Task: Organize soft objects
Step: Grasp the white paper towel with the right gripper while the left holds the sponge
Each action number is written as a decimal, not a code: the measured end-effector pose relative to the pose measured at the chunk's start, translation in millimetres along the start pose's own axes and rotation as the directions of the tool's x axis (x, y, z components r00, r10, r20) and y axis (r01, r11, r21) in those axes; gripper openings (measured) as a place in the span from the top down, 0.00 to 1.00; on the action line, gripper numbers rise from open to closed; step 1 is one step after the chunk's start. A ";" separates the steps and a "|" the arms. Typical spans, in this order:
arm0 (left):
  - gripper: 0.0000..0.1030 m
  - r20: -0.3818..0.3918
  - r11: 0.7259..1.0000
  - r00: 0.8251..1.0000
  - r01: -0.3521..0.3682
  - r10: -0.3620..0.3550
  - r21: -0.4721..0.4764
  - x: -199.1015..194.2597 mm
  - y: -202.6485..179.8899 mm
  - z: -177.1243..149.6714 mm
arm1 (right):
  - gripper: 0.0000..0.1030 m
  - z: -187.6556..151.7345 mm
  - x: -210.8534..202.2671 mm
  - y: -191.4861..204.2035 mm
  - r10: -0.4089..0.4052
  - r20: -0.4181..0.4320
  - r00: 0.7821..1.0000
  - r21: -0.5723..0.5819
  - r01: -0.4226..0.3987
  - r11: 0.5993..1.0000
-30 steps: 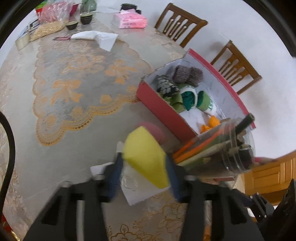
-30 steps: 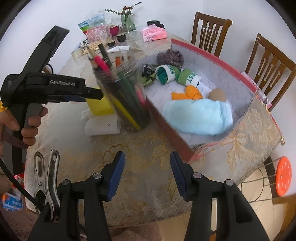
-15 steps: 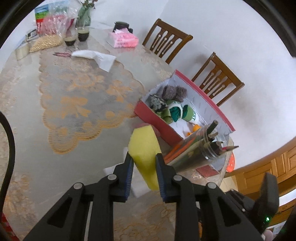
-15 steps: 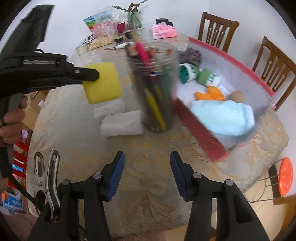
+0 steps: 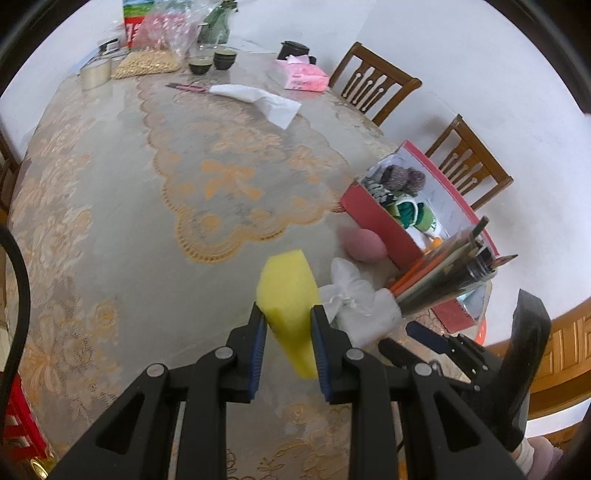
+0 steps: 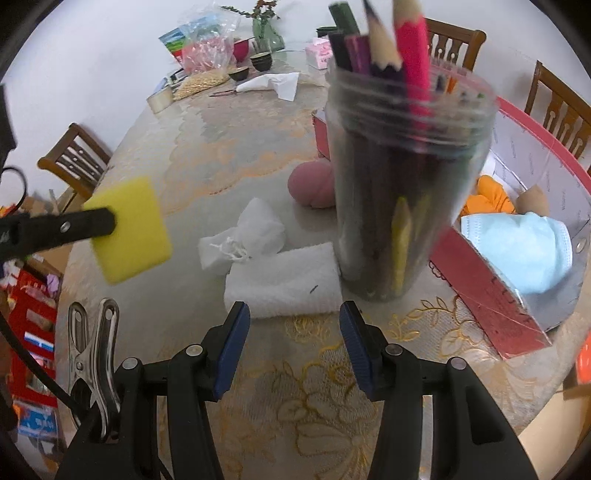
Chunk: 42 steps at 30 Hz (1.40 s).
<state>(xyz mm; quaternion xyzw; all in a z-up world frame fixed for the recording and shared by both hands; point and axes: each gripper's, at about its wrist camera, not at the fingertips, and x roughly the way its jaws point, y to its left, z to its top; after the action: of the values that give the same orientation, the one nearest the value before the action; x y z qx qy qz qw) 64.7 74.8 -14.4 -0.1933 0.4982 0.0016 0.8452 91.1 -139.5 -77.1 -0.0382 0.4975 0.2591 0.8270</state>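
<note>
This is a lived-in home dining room. Ahead of the left gripper spreads a large round table under a cream lace cloth with orange flowers, and carved wooden dining chairs stand against a plain white wall beyond it. At the table's far edge sit small tea bowls, a bag of beans, a pink tissue pack and a glass vase with a sprig. Just ahead of the right gripper stands a clear jar of coloured pencils. A wooden cabinet shows to the right of the left gripper, and household clutter is piled on the floor left of the right gripper.
</note>
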 end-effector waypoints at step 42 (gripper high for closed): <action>0.76 -0.003 0.999 1.000 -0.014 0.015 0.039 1.7 -4.6 -3.0 | 0.91 0.5 -3.9 7.1 -0.103 0.012 0.995 -0.030 0.103 0.994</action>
<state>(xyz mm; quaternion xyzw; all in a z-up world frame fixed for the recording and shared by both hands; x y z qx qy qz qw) 63.9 69.3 -15.6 -0.1733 0.5008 -0.0022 0.8480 86.8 -134.8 -72.2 -0.0754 0.4866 0.2239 0.8411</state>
